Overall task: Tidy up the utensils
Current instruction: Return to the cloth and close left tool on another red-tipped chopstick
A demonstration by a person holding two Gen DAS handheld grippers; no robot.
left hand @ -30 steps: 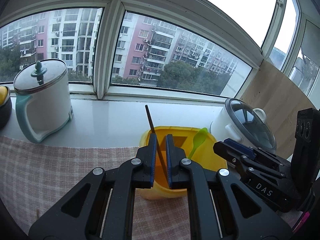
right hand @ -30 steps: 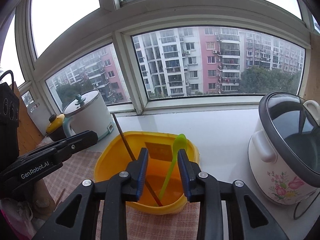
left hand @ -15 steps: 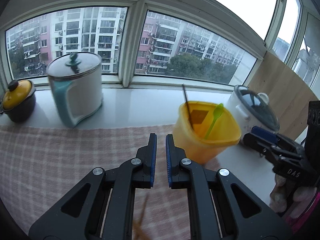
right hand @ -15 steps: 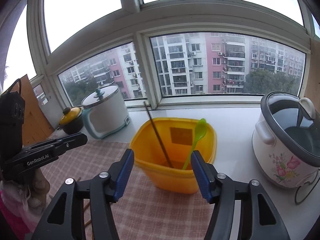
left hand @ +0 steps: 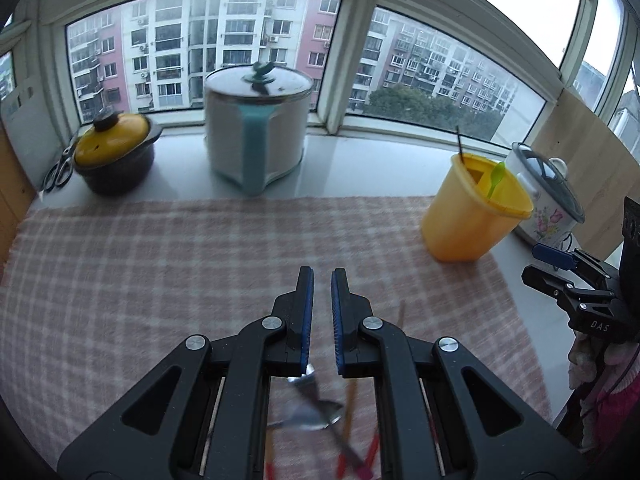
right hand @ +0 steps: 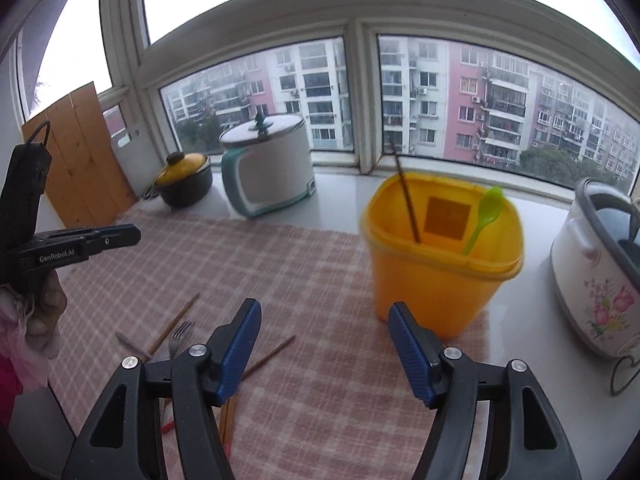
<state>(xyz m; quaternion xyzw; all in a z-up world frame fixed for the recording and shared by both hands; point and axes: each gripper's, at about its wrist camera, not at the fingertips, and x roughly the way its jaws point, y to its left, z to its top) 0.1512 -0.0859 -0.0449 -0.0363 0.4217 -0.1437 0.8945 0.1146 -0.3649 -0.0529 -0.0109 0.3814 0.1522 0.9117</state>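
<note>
Your left gripper (left hand: 321, 292) is pressed together, empty; your right gripper (right hand: 324, 336) is opening, nothing between its jaws. Loose utensils (right hand: 176, 336) lie lower left on the checked cloth (left hand: 200, 260), the yellow bin (right hand: 440, 264) centre right. They look light, stiff and slippery: pinch mid-handle. Blur and the grippers hide several.
</note>
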